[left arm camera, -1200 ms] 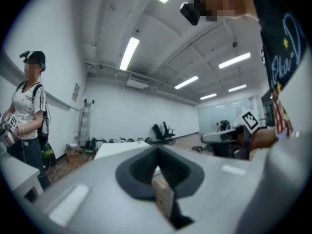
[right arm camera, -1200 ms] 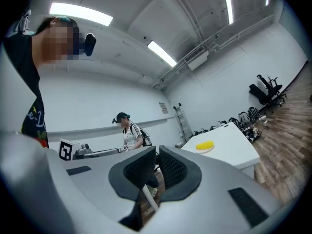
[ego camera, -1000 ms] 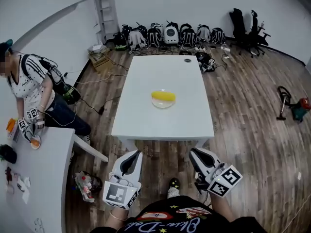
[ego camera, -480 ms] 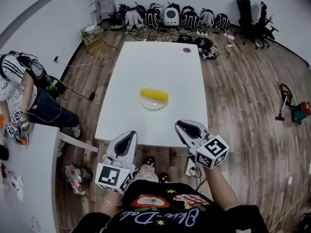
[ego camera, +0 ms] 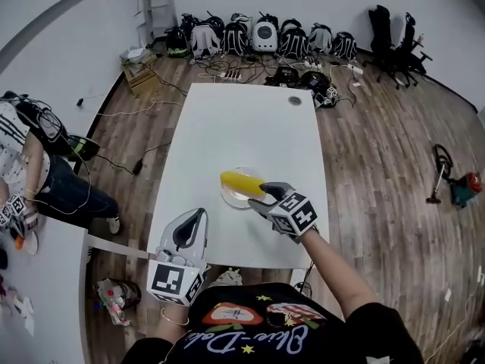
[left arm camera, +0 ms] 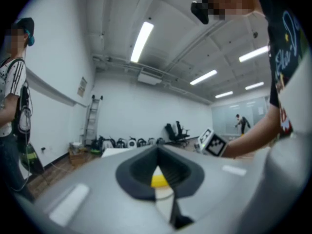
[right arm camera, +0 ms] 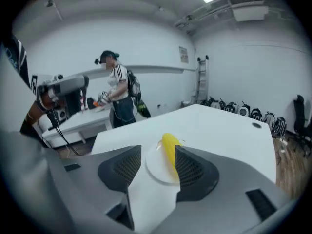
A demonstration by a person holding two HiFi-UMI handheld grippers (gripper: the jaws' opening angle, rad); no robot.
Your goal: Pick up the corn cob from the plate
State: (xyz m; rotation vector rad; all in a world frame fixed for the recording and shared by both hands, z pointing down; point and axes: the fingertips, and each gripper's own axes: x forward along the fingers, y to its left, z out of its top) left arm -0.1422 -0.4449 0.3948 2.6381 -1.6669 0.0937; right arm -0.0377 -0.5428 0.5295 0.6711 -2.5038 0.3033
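A yellow corn cob point(ego camera: 241, 182) lies on a clear round plate point(ego camera: 230, 197) on the white table point(ego camera: 242, 127). My right gripper point(ego camera: 263, 193) hovers at the plate's right rim, pointing down at the cob. Its jaws are opening and nothing is gripped. In the right gripper view, the cob point(right arm camera: 168, 147) lies just ahead on the plate point(right arm camera: 157, 168), with the right pad hiding part of it. My left gripper point(ego camera: 198, 213) hangs over the table's near edge, jaws shut and empty. The left gripper view shows the cob point(left arm camera: 159, 181) through the gap behind the joined tips.
A small round hole point(ego camera: 295, 100) sits near the table's far end. Backpacks point(ego camera: 258, 40) line the far wall, with office chairs point(ego camera: 394, 36) at the back right. A person point(ego camera: 30, 165) stands at a second table point(ego camera: 38, 279) on the left. Cables cross the wooden floor.
Both grippers have advanced from in front of the table. The right one has swung over the tabletop to the plate and opened its jaws. The left one has reached the near edge.
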